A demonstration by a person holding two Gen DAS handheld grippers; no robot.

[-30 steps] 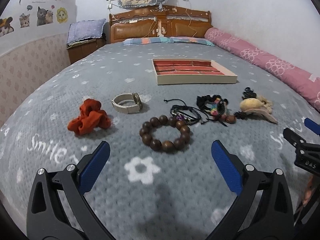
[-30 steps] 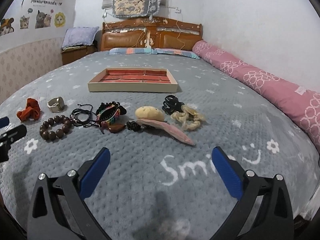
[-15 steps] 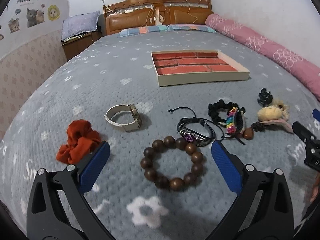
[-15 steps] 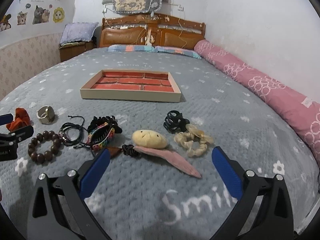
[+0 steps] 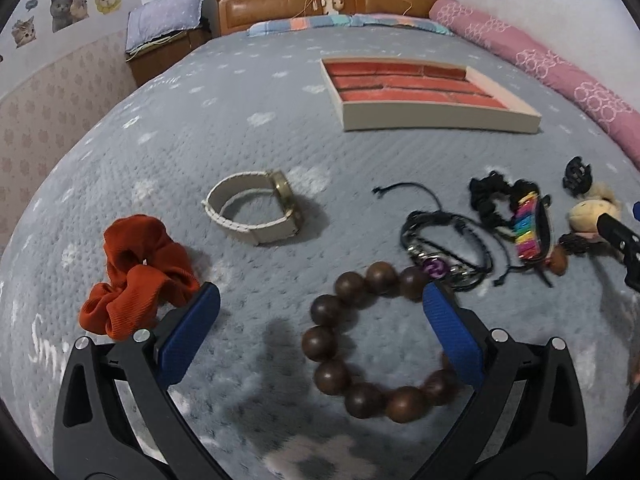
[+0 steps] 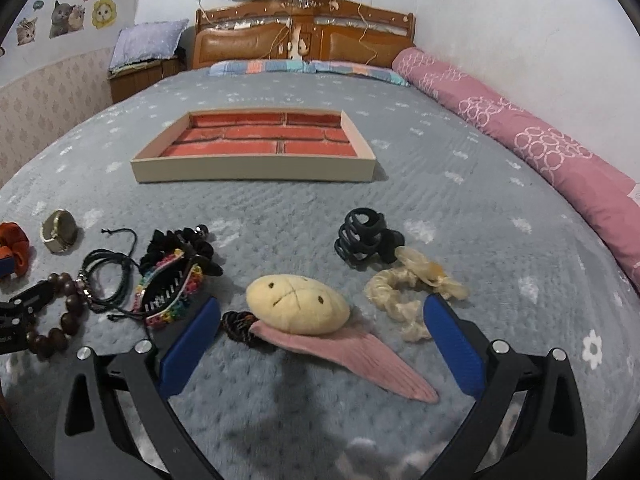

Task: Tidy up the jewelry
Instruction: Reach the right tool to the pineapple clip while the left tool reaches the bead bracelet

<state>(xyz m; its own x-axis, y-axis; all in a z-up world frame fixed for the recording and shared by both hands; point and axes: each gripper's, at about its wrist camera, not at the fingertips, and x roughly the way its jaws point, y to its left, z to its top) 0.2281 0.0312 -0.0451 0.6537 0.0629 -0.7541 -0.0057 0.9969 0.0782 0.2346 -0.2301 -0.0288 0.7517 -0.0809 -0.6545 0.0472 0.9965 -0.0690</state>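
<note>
The bead bracelet (image 5: 372, 336) is lying on the grey blanket (image 5: 224, 128), partly between the blue pads of the left gripper (image 5: 320, 312), whose fingers are standing wide apart and gripping nothing; the right pad (image 5: 448, 332) is overlapping the bracelet's right side in this view, though whether it is touching cannot be told. An orange scrunchie (image 5: 136, 272) is sitting just beside the left pad (image 5: 192, 332). A white-strapped watch (image 5: 256, 208) is resting on its side beyond the bracelet. A black cord bracelet (image 5: 448, 248) with a purple charm is lying against the beads, and a rainbow clip (image 5: 528, 224) with a black scrunchie (image 5: 488, 196) is sitting to its right.

The tray (image 6: 252, 168), beige-walled with a red brick-patterned lining, is sitting farther up the bed, well apart from the row of items.

The right gripper (image 6: 320, 316) is hovering low with its fingers spread wide, closing on nothing. Between its pads a yellow plush hair tie (image 6: 296, 304) with a stitched face is lying on a pink fabric tail (image 6: 360, 356), a dark braided band (image 6: 240, 326) touching its left end. A cream scrunchie (image 6: 404, 292) is lying near the right pad (image 6: 452, 348), and a black claw clip (image 6: 360, 236) is sitting just beyond it. A pink bolster (image 6: 520, 140) is running along the wall side.
</note>
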